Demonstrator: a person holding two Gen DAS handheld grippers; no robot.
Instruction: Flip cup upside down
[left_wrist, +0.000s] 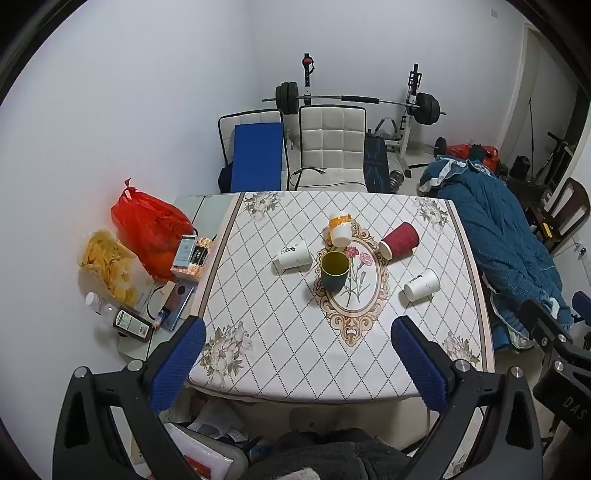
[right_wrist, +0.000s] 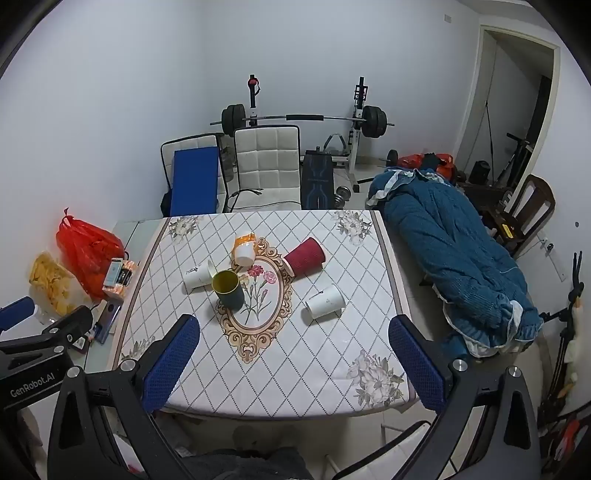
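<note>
A dark green cup with a yellow inside (left_wrist: 334, 271) (right_wrist: 228, 288) stands upright at the middle of the table. Around it lie a white paper cup (left_wrist: 292, 254) (right_wrist: 199, 275) on the left, an orange-and-white cup (left_wrist: 340, 229) (right_wrist: 244, 248) behind, a red ribbed cup (left_wrist: 399, 239) (right_wrist: 305, 256) at the back right and another white paper cup (left_wrist: 422, 285) (right_wrist: 325, 301) on the right. My left gripper (left_wrist: 299, 360) is open and empty above the table's near edge. My right gripper (right_wrist: 293, 360) is open and empty, also at the near edge.
The table has a patterned white cloth (left_wrist: 295, 350) (right_wrist: 314, 369). A side surface on the left holds a red bag (left_wrist: 147, 225) (right_wrist: 86, 243), a bag of chips (left_wrist: 109, 267), bottles and boxes. A blue blanket (left_wrist: 506, 236) (right_wrist: 454, 251) lies to the right. Chairs (left_wrist: 332, 147) stand behind the table.
</note>
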